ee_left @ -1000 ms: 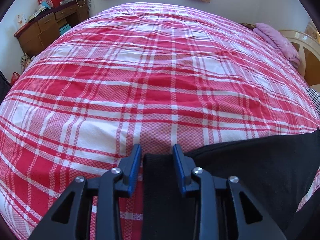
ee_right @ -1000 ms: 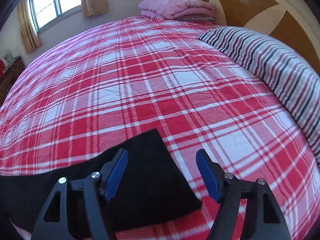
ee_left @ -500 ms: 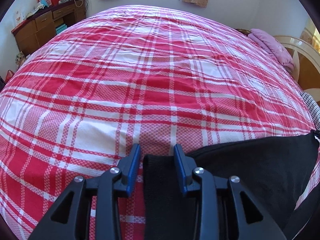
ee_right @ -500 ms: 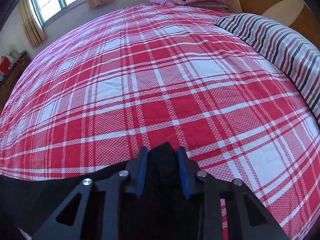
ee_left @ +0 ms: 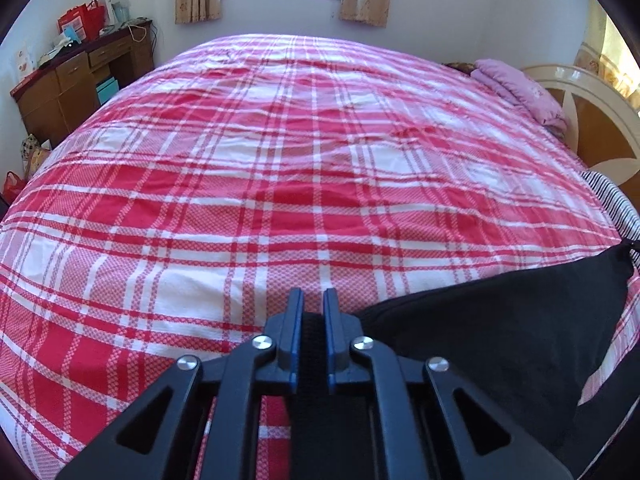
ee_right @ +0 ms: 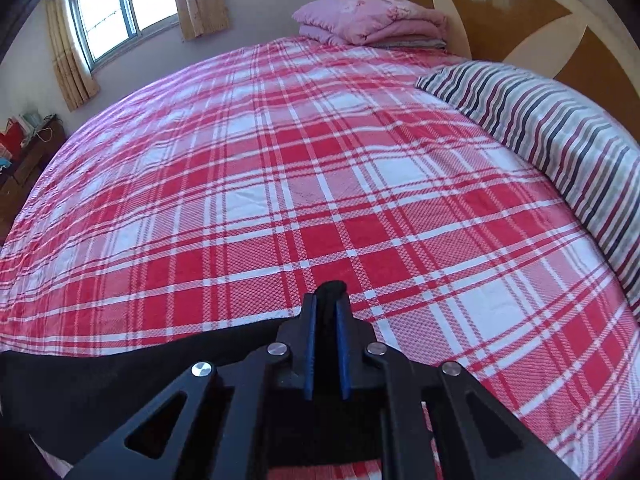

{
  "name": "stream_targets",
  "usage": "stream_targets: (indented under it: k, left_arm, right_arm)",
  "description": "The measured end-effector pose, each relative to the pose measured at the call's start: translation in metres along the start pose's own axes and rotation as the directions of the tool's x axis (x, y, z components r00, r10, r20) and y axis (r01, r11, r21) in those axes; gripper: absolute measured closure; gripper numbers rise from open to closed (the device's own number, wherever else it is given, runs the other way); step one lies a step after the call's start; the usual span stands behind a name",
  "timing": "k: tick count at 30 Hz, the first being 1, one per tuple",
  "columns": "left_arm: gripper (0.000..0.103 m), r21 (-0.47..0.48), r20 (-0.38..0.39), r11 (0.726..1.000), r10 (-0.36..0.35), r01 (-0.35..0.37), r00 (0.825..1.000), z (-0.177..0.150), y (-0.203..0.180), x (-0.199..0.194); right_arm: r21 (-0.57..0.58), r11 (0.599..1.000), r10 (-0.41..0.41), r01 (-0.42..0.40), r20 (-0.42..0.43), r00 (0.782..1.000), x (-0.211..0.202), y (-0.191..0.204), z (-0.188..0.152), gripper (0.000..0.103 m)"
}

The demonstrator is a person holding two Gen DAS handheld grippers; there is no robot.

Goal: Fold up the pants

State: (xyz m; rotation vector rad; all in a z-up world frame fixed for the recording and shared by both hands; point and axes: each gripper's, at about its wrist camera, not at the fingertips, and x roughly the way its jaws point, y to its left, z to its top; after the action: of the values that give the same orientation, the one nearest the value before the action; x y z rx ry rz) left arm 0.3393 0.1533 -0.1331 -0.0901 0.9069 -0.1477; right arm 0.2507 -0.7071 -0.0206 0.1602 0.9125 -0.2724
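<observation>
Early stage: black pants at near edge of bed, no fold visible yet; left gripper and right gripper jaws closing, each pinching pants cloth.

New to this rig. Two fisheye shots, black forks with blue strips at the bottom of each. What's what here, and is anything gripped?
There is no robot arm: a person holds a two-finger gripper in each hand, and a fisheye camera on each one looks forward along its fingers. The black forks are those fingers; the blue strips are the pads.

One picture is from the left gripper, the other from the right gripper. Both look down at a bed with a red plaid sheet. A pair of black pants lies at its near edge. Further off are a striped pillow, a folded pink blanket by the headboard, and a wooden desk near the window.

Both grippers are closing, each with a fold of the pants' black cloth pinched between its pads, one at either end.
</observation>
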Motion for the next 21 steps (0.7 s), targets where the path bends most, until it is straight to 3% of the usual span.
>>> stream_targets:
  k: [9, 15, 21]
  left_arm:
    - [0.094, -0.024, 0.085, 0.998, -0.056, 0.058, 0.995, -0.002, -0.003, -0.034]
    - [0.094, -0.031, 0.170, 0.994, -0.102, 0.108, 0.980, -0.007, -0.003, -0.064]
    - [0.094, -0.049, 0.251, 0.982, -0.163, 0.181, 0.954, -0.034, 0.008, -0.092]
  right_arm:
    - [-0.001, 1.000, 0.023, -0.023, 0.096, 0.995, -0.052, 0.000, -0.014, 0.094]
    - [0.008, 0.995, 0.095, -0.099, 0.212, 0.973, -0.101, -0.009, -0.036, 0.094]
    - [0.009, 0.987, 0.148, -0.158, 0.298, 0.943, -0.142, -0.029, -0.081, 0.094]
